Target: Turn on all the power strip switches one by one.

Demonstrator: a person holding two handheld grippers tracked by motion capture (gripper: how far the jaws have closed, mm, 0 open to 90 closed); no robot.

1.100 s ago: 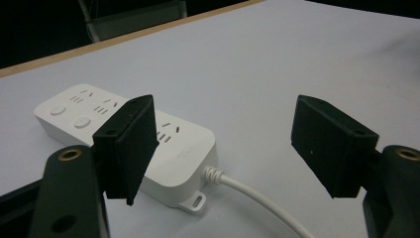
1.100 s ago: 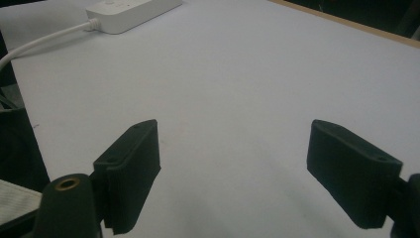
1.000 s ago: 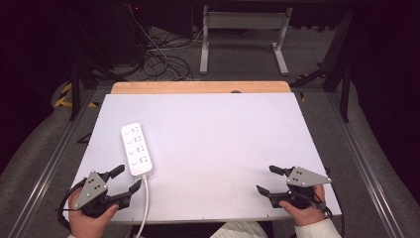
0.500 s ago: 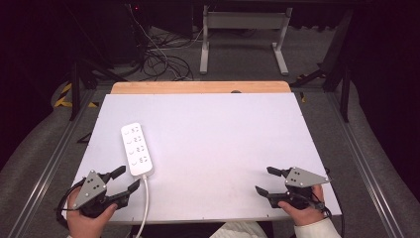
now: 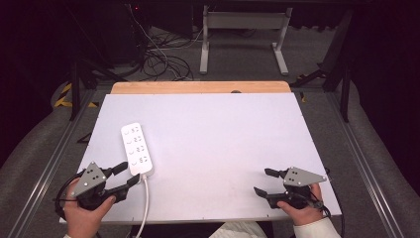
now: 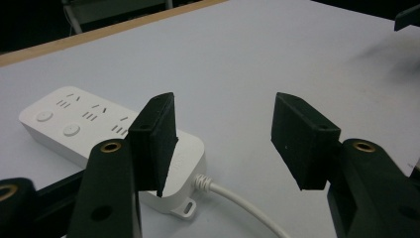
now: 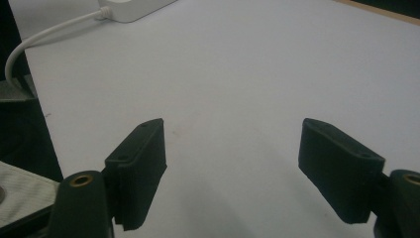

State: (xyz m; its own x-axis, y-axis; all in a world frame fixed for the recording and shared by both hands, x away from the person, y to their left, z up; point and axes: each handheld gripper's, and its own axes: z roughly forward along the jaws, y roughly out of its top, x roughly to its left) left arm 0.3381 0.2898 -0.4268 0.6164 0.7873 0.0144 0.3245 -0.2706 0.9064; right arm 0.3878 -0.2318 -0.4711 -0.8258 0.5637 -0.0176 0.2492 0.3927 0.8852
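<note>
Strip [image 5: 137, 148] lies near the tabletop's [image 5: 223, 129] left edge, its cord [image 5: 145, 203] running off the near edge. Left gripper [image 5: 127, 174] sits just beside the strip's cord end with jaws spread; in the left gripper view one jaw overlaps that end of the strip [image 6: 106, 134], the other stands clear over bare surface. To grasp well, I judge it should shift sideways so both jaws straddle the body, not the cord [image 6: 237, 203], then lower and close squarely on the long sides. Right gripper [image 5: 266, 181] rests near the right near corner, jaws spread, holding nothing, well apart from the strip.
</note>
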